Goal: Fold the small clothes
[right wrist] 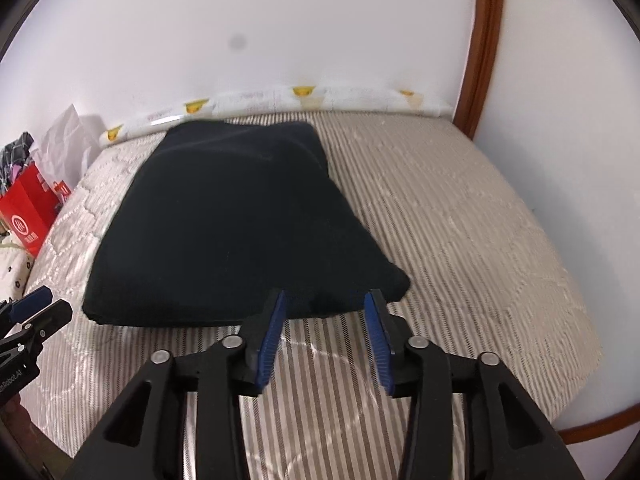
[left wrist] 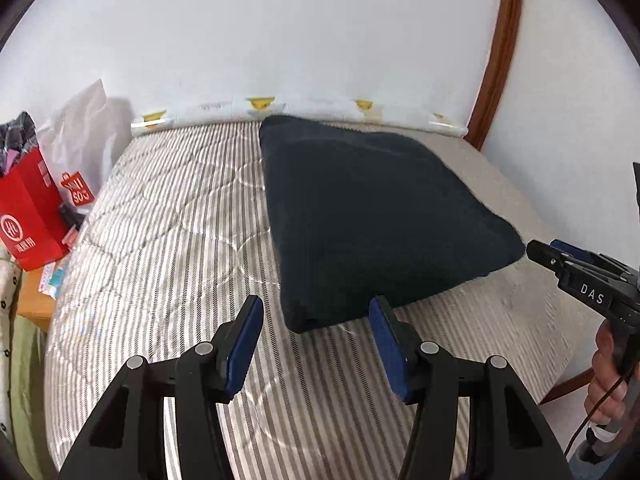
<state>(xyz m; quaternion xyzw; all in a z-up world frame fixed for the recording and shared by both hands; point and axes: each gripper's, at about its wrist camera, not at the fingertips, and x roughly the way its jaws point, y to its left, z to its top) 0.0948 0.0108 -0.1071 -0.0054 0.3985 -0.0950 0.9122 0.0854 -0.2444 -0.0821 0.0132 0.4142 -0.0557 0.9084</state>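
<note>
A dark folded garment (left wrist: 372, 216) lies flat on the striped mattress (left wrist: 168, 216), reaching back to the wall. My left gripper (left wrist: 316, 310) hovers open over the garment's near corner, blue pads apart with nothing pressed between them. In the right wrist view the same garment (right wrist: 224, 220) fills the middle. My right gripper (right wrist: 326, 298) stands open at its near right edge, and the cloth lies beyond the fingertips without touching the pads. The right gripper's tip (left wrist: 538, 250) also shows beside the garment's right corner, and the left gripper (right wrist: 40, 306) sits at the lower left.
A red paper bag (left wrist: 28, 216) and a white shopping bag (left wrist: 80, 148) stand left of the mattress by a wooden stand (left wrist: 34, 296). A white roll with yellow prints (left wrist: 304, 106) lines the wall. A brown door frame (left wrist: 500, 52) rises at right. A hand (left wrist: 608, 384) holds the right gripper.
</note>
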